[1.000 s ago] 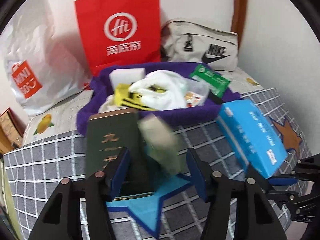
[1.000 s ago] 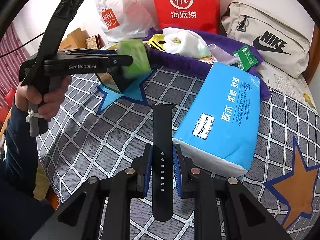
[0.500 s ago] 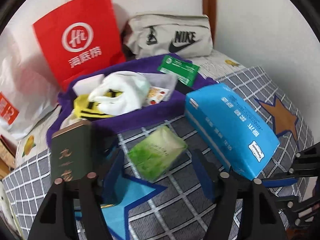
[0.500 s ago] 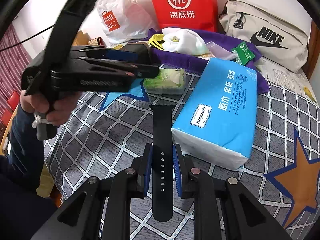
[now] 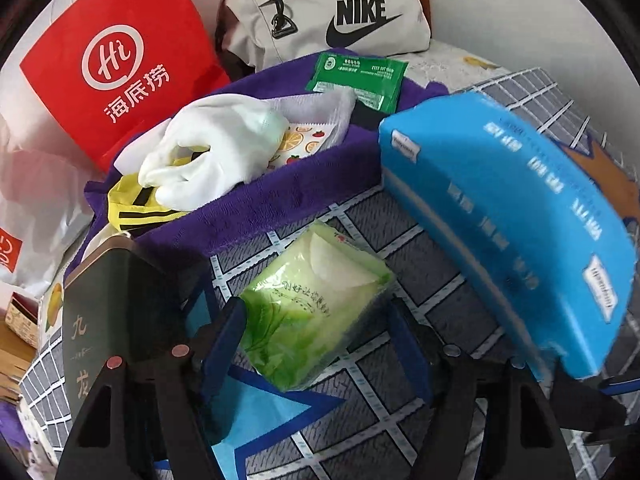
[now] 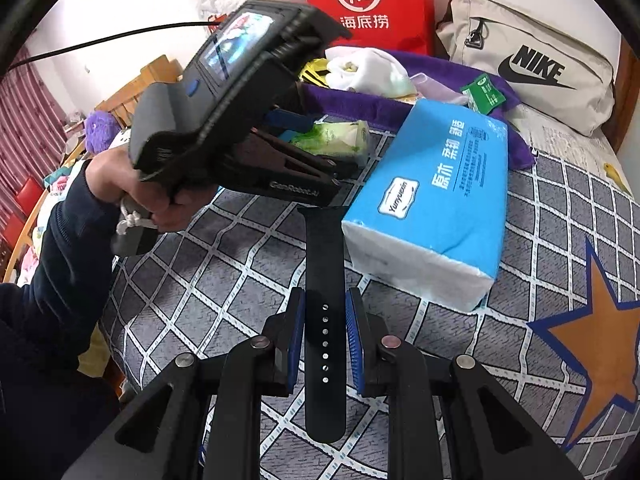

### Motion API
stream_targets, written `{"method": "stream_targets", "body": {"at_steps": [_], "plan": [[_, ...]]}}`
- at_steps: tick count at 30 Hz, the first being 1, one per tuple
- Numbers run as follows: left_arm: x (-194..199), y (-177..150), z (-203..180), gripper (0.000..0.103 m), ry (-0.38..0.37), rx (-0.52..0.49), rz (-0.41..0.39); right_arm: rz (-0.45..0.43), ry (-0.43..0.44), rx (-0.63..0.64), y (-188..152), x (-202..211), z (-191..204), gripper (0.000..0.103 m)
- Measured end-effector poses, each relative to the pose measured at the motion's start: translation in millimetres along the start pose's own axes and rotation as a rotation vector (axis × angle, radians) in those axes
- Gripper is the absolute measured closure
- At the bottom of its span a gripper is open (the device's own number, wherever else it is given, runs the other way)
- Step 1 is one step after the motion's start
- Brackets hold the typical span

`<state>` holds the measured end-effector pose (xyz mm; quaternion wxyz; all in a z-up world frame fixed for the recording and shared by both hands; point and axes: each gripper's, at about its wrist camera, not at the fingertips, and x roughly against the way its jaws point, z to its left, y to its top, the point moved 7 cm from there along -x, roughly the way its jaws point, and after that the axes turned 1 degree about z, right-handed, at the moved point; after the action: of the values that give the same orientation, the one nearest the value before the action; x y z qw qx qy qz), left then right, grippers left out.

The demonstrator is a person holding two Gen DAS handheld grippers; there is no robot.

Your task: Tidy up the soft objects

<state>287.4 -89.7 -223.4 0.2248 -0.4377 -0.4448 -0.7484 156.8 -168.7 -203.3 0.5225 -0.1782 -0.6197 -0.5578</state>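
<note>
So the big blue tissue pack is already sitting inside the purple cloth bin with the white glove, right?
Not quite: the blue tissue pack lies on the checked bedcover, beside the purple cloth bin. The white glove is inside. The right wrist view shows it.

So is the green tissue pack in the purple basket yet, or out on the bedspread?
Out. The green tissue pack lies on the checked bedspread in front of the purple basket, between the open left gripper fingers.
</note>
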Motion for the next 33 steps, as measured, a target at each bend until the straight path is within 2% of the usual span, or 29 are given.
{"method": "stream_targets", "body": {"at_steps": [2,5,7,10,18,21,25,33], "plan": [[0,1,0,0.033,-0.011,0.004,-0.002,0.006,0.002,-0.005,-1,-1,-1,0.083],[1,2,0,0.045,-0.017,-0.004,-0.016,0.01,0.0,-0.007,-2,-1,-1,0.082],[5,3,-3,0.062,-0.032,-0.01,-0.027,0.009,0.0,-0.008,-2,0,-1,0.083],[11,7,-4,0.072,-0.048,-0.008,-0.039,0.005,-0.003,-0.008,-2,2,0,0.083],[33,10,2,0.079,-0.085,0.037,-0.082,-0.006,-0.018,-0.012,-1,10,1,0.083],[44,11,3,0.081,-0.077,0.033,-0.107,-0.011,-0.024,-0.011,-1,12,3,0.083],[61,10,9,0.081,-0.075,0.06,-0.136,-0.021,-0.027,-0.018,-1,16,4,0.083],[96,3,30,0.081,-0.115,0.157,-0.188,-0.049,-0.032,-0.035,4,26,7,0.083]]}}
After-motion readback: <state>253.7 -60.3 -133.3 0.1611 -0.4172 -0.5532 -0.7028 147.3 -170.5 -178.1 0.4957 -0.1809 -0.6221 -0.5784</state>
